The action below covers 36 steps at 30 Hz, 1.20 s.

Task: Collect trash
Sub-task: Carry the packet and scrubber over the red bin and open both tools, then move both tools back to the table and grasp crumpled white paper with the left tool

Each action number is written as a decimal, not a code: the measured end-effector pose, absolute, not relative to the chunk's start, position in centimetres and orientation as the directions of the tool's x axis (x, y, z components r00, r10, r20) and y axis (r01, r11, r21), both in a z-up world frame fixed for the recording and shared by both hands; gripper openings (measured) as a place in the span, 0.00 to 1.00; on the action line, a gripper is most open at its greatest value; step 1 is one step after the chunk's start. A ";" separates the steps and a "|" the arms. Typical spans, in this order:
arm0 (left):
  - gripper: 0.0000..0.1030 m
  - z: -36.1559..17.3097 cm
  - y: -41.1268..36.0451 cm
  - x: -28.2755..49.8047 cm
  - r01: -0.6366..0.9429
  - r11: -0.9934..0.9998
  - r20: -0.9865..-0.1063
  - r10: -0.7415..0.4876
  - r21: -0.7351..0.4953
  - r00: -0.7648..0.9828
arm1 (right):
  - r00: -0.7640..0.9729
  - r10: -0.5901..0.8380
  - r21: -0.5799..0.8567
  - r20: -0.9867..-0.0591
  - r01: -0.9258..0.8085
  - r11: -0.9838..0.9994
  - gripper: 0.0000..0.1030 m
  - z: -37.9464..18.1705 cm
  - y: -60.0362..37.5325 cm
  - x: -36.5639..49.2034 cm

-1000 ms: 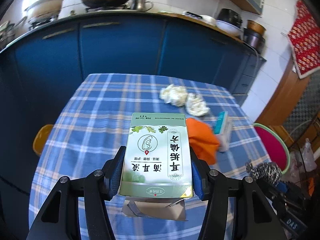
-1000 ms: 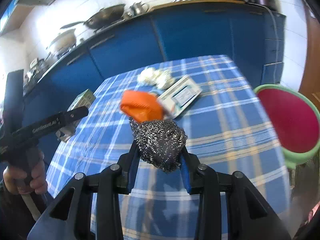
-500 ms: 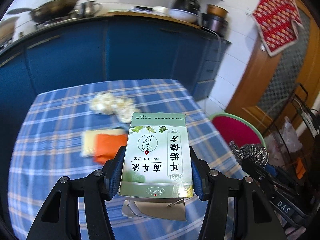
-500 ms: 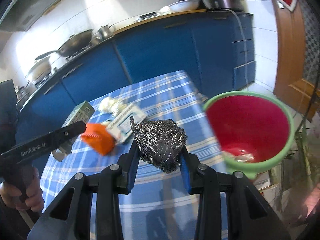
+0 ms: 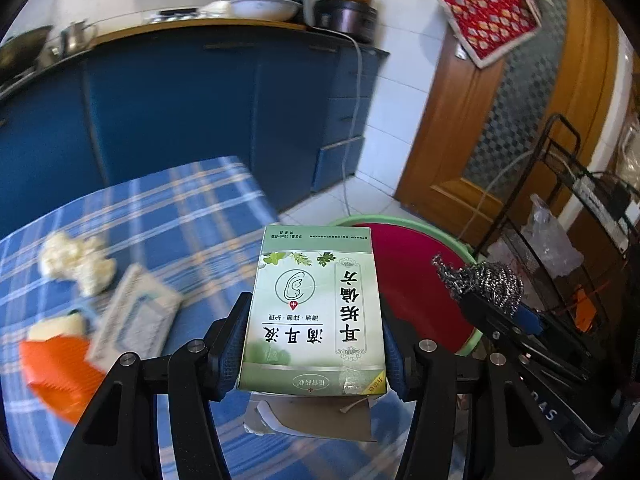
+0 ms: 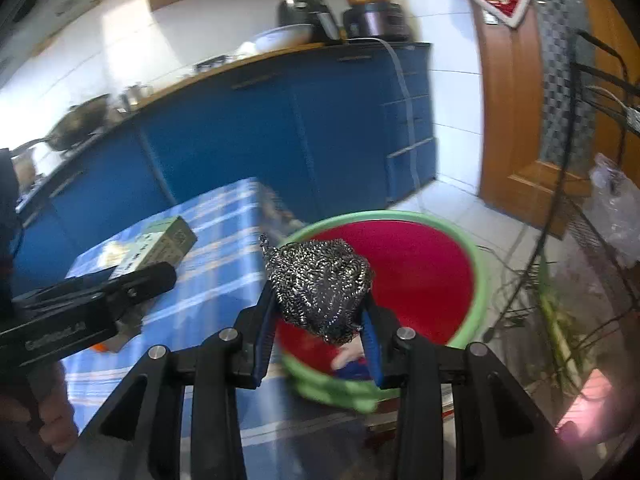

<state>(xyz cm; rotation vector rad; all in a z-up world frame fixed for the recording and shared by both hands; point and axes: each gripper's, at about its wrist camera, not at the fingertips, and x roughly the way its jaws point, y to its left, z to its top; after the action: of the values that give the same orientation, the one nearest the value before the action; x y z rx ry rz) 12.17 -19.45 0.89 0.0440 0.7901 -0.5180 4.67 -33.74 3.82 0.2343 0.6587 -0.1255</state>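
Steel scourer (image 6: 320, 286) pinched in the right hand-held gripper (image 6: 318, 344) hangs over the red bin (image 6: 478, 276); left hand-held gripper (image 5: 314, 354) clamps a green box (image 5: 316, 312) nearby. Tissue (image 5: 76, 262), carton (image 5: 134, 316) and orange scrap (image 5: 56, 368) remain on the counter (image 5: 192, 216).

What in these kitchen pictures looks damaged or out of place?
The green carton clamped in the left gripper has a torn, open near end with ragged cardboard flaps. A crumpled tissue wad lies loose on the checked table.

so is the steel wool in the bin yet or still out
Still out. The steel wool is clamped in the right gripper, held in front of the red bin, not dropped in.
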 end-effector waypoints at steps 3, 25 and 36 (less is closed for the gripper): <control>0.57 -0.1 -21.6 12.7 0.485 0.863 -0.697 -0.435 -0.142 0.570 | 0.769 -0.085 0.163 -0.634 0.239 0.957 0.39 2.4 -35.9 5.5; 0.66 -3.4 -26.6 16.2 0.471 0.877 -0.741 -0.381 -0.099 0.553 | 0.770 -0.077 0.260 -0.633 0.305 0.916 0.49 -2.2 -40.4 6.4; 0.66 -1.9 -24.6 15.4 0.434 0.895 -0.726 -0.367 -0.104 0.582 | 0.785 -0.072 0.263 -0.616 0.291 0.920 0.55 -1.5 -39.8 5.8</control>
<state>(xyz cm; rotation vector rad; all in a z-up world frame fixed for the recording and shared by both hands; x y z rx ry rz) 15.37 -24.64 -1.87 0.0881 0.8271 -0.4684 5.80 -39.76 -1.49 0.3579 0.6420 -0.2006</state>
